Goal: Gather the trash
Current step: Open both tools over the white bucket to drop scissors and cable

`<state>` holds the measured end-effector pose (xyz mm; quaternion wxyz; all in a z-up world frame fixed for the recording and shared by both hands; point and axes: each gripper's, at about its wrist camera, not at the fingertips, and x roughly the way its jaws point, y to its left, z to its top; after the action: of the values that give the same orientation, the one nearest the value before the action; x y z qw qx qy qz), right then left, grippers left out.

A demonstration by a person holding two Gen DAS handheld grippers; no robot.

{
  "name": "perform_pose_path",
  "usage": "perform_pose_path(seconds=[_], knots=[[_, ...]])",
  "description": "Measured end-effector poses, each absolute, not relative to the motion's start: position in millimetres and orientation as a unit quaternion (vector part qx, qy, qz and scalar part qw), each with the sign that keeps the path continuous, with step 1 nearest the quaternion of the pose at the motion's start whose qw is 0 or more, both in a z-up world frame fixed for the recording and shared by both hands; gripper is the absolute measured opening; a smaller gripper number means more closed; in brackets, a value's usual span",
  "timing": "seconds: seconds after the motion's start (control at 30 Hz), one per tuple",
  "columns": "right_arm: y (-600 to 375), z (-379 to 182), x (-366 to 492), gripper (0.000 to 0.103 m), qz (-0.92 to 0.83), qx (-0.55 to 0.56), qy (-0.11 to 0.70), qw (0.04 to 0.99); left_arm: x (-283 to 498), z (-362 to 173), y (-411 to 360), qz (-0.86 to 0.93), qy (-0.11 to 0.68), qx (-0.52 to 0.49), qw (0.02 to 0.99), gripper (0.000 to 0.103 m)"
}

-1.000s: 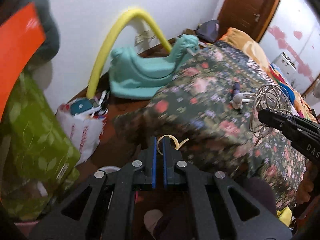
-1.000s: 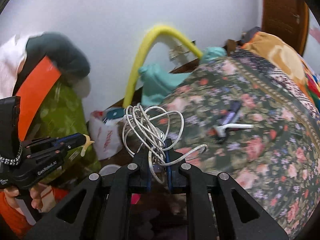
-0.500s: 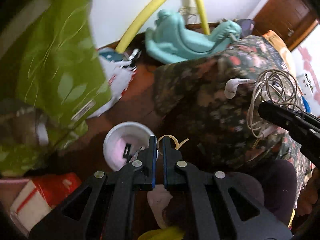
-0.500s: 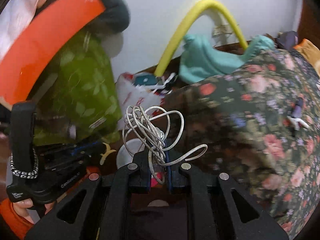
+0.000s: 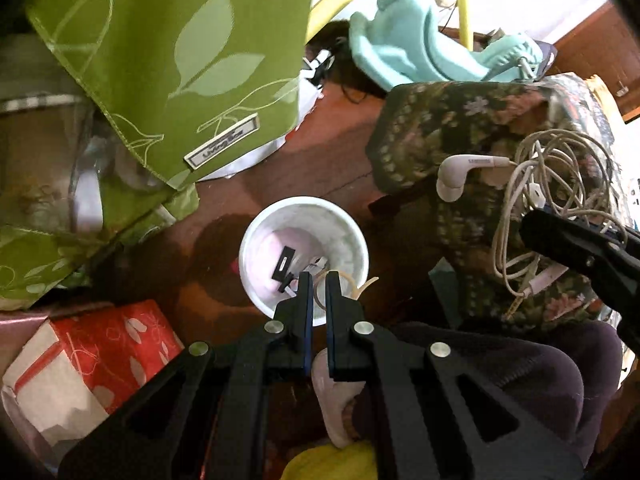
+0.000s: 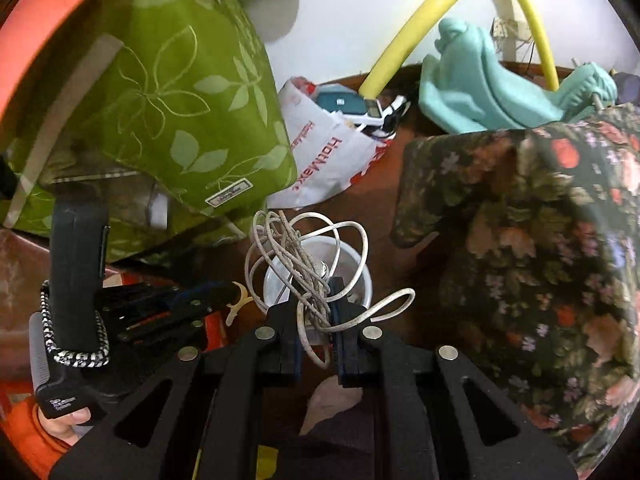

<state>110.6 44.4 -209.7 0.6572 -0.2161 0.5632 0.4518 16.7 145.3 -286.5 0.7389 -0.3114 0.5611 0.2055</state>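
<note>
A white wall (image 6: pixel 352 12) stands far, above a red-brown floor (image 5: pixel 332 152). A bed with a dark floral cover (image 6: pixel 540 240) fills the right. Far right, a brown door (image 5: pixel 596 52). Soft, even light.

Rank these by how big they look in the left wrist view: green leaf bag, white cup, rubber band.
1. green leaf bag, the largest.
2. white cup.
3. rubber band, the smallest, pinched in the left gripper.
</note>
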Motion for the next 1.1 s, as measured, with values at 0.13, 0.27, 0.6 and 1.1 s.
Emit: perform_pose_path(seconds=[0.13,0.27,0.6,1.1], knots=[[56,-218,112,0.011,0.451,-0.223,0.571,0.649,19,-297,156,0.197,0.564,-0.332,0.730,0.007],[66,-225,114,0.011,0.451,-0.224,0.580,0.641,17,-306,164,0.206,0.570,-0.336,0.721,0.028],[81,-240,106,0.039,0.467,-0.203,0.627,0.590,-5,-306,169,0.220,0.574,-0.342,0.711,0.028],[44,-193,114,0.041,0.456,-0.211,0.576,0.645,8,-269,145,0.200,0.570,-0.297,0.739,0.028]])
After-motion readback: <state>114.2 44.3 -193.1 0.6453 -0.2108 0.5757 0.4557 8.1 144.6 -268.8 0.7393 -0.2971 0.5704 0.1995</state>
